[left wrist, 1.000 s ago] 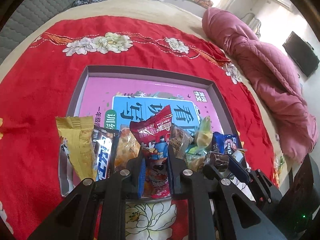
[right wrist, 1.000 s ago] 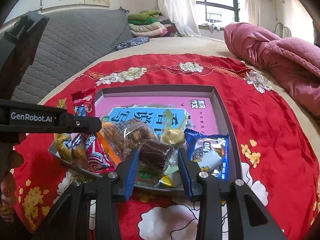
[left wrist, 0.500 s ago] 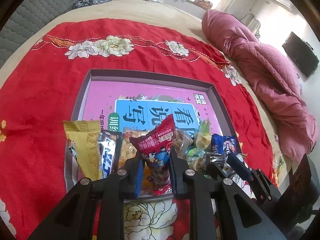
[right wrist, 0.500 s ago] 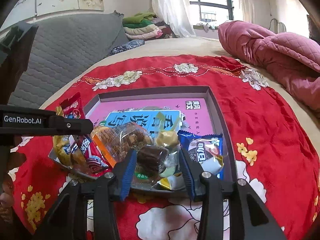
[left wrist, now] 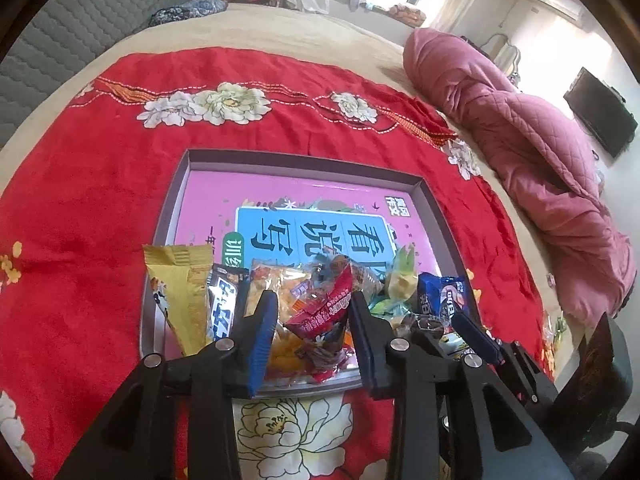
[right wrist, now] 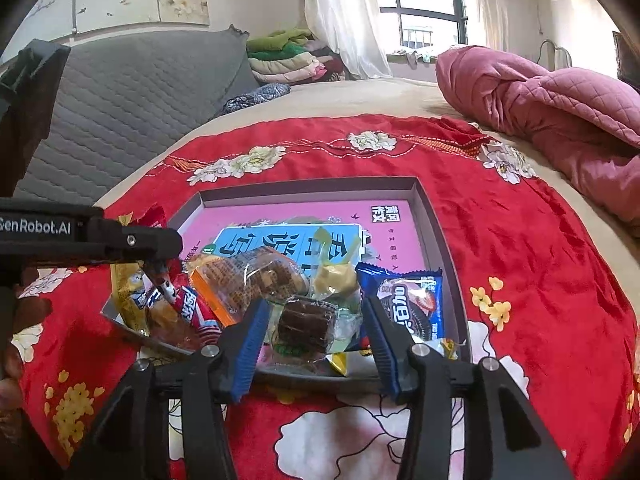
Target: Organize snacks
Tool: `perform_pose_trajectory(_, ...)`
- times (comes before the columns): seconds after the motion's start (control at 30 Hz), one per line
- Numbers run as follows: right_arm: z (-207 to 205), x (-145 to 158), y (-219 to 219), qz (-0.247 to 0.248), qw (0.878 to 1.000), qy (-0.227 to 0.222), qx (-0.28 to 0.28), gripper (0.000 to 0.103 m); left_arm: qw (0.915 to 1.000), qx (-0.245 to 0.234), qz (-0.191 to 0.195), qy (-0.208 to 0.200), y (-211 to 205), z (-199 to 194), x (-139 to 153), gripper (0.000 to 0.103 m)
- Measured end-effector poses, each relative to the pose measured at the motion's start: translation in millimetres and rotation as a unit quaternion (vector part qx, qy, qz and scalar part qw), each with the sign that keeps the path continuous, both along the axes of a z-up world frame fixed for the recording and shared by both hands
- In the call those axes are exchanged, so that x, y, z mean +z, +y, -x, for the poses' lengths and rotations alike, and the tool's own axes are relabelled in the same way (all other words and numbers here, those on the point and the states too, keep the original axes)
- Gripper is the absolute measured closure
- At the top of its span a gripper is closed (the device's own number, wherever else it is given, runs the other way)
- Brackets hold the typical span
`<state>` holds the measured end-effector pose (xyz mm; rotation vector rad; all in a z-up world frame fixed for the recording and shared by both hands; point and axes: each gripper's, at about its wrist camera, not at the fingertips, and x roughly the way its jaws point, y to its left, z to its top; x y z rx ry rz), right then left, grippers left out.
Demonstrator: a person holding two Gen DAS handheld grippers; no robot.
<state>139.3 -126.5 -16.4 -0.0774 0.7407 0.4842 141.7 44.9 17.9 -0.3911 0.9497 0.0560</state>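
A grey tray (left wrist: 304,162) with a pink printed floor lies on a red floral cloth, with several snacks piled at its near end. My left gripper (left wrist: 314,306) is open, and a red snack packet (left wrist: 324,314) lies tilted between its fingers, released onto the pile. A yellow packet (left wrist: 180,284) and a black-and-white bar (left wrist: 224,304) lie to its left. My right gripper (right wrist: 314,312) is open around a clear-wrapped brown cake (right wrist: 306,324) in the tray (right wrist: 434,216). A blue Oreo packet (right wrist: 412,300) lies to its right.
A rolled pink quilt (left wrist: 532,160) lies at the right of the bed. A grey quilted headboard (right wrist: 132,100) stands at the left, folded clothes (right wrist: 288,56) behind it. The left gripper's arm (right wrist: 80,236) crosses the right wrist view at the left.
My left gripper has opened and let go of the red packet, which has tipped down onto the pile. My right gripper has opened wider around the brown cake and pulled back slightly.
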Motion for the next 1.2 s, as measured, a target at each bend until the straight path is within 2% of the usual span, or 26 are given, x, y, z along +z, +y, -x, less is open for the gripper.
perform_pose_trajectory(0.3, 5.0, 2.6, -3.3, -0.003, 1.0, -0.004, -0.002, 0.052, 0.9998, 0.011, 0.012, -0.012, 6.8, 6.3, 9.4, 0.063)
perform_pose_trajectory(0.47, 8.3, 9.2, -7.2, -0.014, 1.0, -0.014, -0.007, 0.044, 0.9994, 0.01, 0.014, -0.031, 6.9, 11.1, 25.8, 0.062)
perform_pose_trajectory(0.5, 9.2, 10.1, -7.8, -0.014, 1.0, -0.015, -0.008, 0.044, 0.9993, 0.011, 0.014, -0.033, 7.1, 12.3, 28.2, 0.06)
perform_pose_trajectory(0.57, 10.9, 11.9, -9.3, -0.014, 1.0, -0.014, -0.01, 0.044, 0.9992, 0.01, 0.015, -0.037, 7.2, 16.0, 32.1, 0.049)
perform_pose_trajectory(0.7, 18.2, 18.8, -15.3, -0.021, 1.0, -0.011, -0.014, 0.043, 0.9992, 0.007, 0.008, -0.038, 4.3, 28.5, 36.9, 0.048)
perform_pose_trajectory(0.77, 23.6, 23.1, -18.3, -0.024, 1.0, -0.01, -0.018, 0.035, 0.9993, 0.006, 0.003, -0.037, 3.3, 35.1, 37.2, 0.048)
perform_pose_trajectory(1.0, 38.8, 39.5, -30.3, -0.032, 0.999, -0.013, -0.038, 0.027, 0.9995, 0.003, -0.013, -0.027, -0.9, 58.1, 36.2, 0.047)
perform_pose_trajectory(1.2, 53.8, 50.6, -37.6, -0.035, 0.998, -0.003, -0.051, 0.013, 0.9992, 0.003, -0.034, -0.023, -8.0, 79.2, 39.2, 0.047)
